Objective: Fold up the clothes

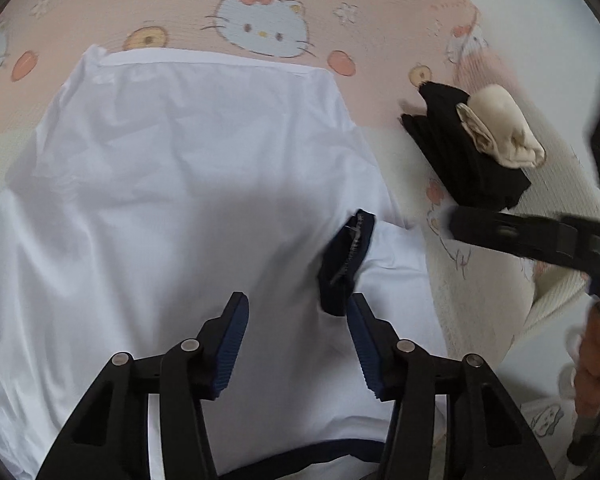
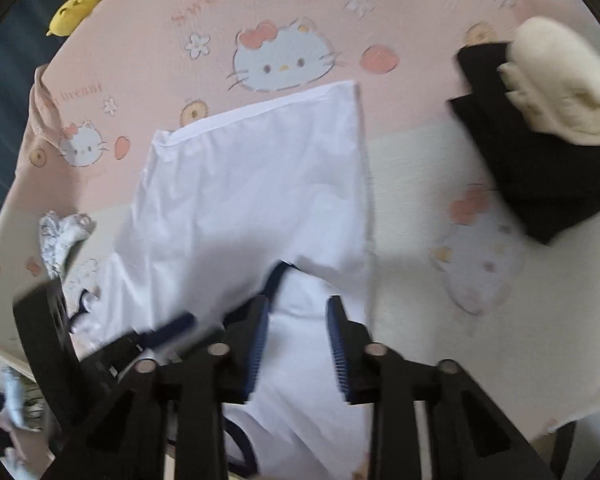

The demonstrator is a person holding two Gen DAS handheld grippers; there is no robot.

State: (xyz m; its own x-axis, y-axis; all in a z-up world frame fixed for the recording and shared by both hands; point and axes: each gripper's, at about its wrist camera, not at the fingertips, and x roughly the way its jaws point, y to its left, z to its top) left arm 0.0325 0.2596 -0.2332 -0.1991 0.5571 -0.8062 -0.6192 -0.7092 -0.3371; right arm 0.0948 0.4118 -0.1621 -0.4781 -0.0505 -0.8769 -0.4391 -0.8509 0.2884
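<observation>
both grippers gape empty over the white shirt point(image 1: 172, 200); left gripper point(image 1: 298, 316), right gripper point(image 2: 298, 316), jaws apart.

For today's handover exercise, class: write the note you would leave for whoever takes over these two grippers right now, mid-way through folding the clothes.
Left gripper: open, empty, over the white garment, beside its navy-trimmed sleeve cuff.
Right gripper: open, empty, over the same garment's near right part.
White garment lies spread on the pink cartoon-cat sheet, with its right sleeve turned inward.
Done: a folded black item with a cream piece on top, set off to the right.
Left: finish folding the white garment; a small crumpled patterned cloth waits on the left.
</observation>
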